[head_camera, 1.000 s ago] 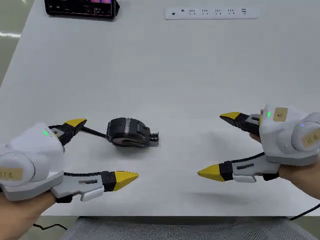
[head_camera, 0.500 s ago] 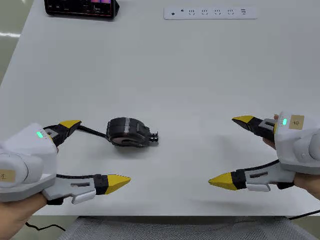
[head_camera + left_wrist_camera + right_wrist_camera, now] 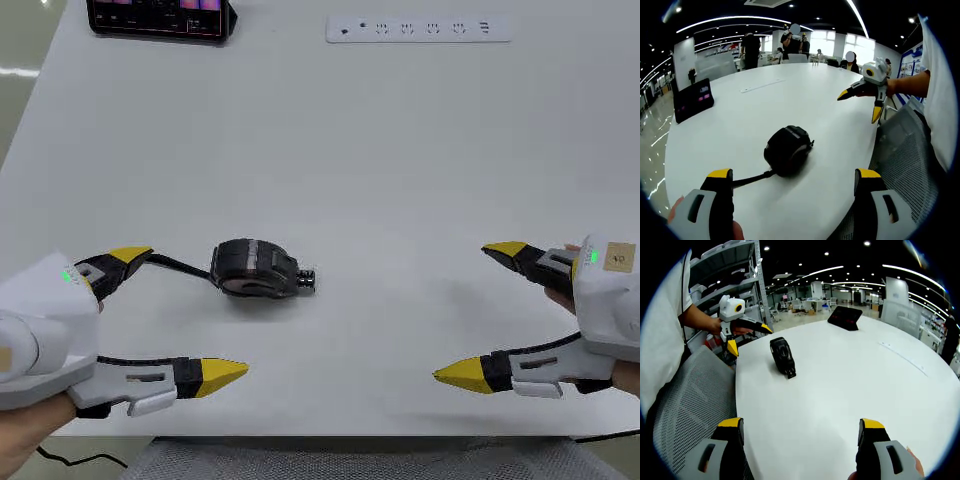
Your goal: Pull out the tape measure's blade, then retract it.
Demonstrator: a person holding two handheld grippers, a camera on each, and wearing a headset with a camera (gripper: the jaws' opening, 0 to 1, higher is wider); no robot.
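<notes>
Near the front edge of the table (image 3: 400,150), the tape measure (image 3: 255,269) lies along it, strap (image 3: 180,264) toward my nearer left gripper (image 3: 185,312), blade end (image 3: 305,278) toward my right gripper (image 3: 470,312), both spread wide, empty.

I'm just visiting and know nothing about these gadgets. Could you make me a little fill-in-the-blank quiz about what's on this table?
1. Of the left gripper and the right gripper, the tape measure lies nearer the ___ one.
2. Neither gripper is shut on anything: both stand ___.
3. The fingers end in tips coloured ___.
4. The table under everything is coloured ___.

Missing words: left; open; yellow; white.
</notes>
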